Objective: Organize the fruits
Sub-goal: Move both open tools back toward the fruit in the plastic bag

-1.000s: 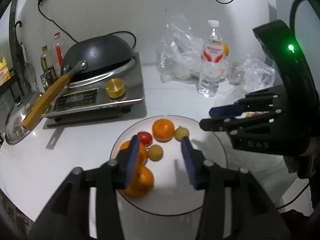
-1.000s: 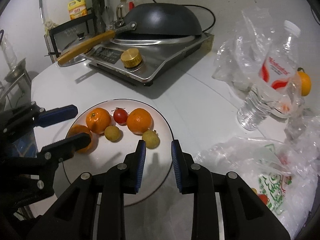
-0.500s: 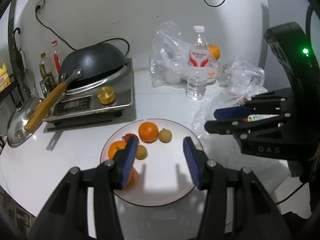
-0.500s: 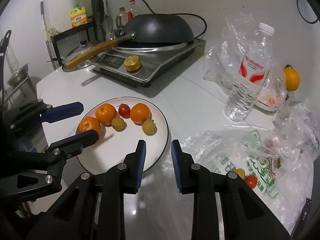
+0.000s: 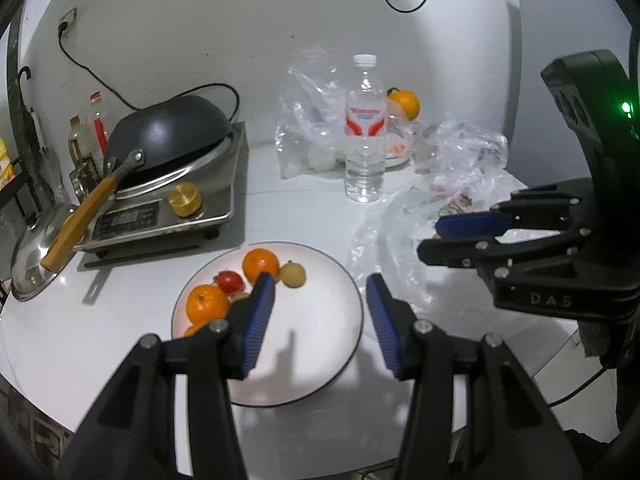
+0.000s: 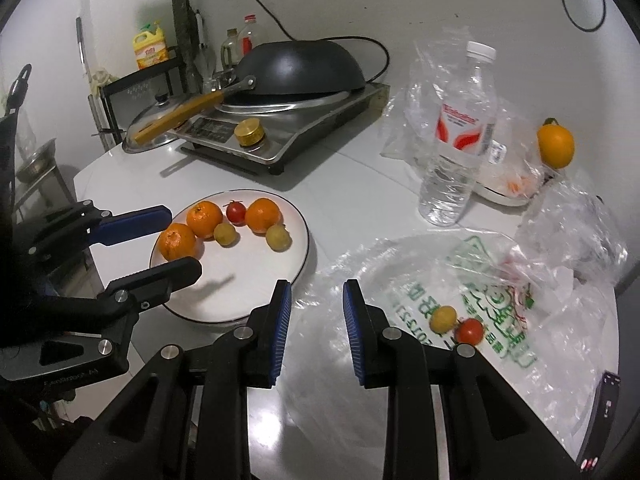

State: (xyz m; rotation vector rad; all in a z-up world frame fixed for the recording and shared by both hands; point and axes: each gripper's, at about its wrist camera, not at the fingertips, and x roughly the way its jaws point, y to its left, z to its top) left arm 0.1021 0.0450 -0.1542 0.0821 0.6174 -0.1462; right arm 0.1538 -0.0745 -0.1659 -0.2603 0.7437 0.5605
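While both the left gripper (image 5: pixel 320 312) and right gripper (image 6: pixel 316 320) hover with jaws apart and empty, 6 fruits sit on the plate (image 6: pixel 256 304); a small yellow fruit (image 6: pixel 443 319) and cherry tomato (image 6: pixel 470 331) remain on the plastic bag (image 6: pixel 440 280).

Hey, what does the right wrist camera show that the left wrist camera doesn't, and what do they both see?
Only the right wrist view shows the small yellow fruit and red tomato lying in the printed plastic bag, and the yellow detergent bottle. Only the left wrist view shows the wall socket. Both show the plate of fruit, the upturned wok on the cooktop, the water bottle, the orange behind it, and the open left gripper and right gripper.
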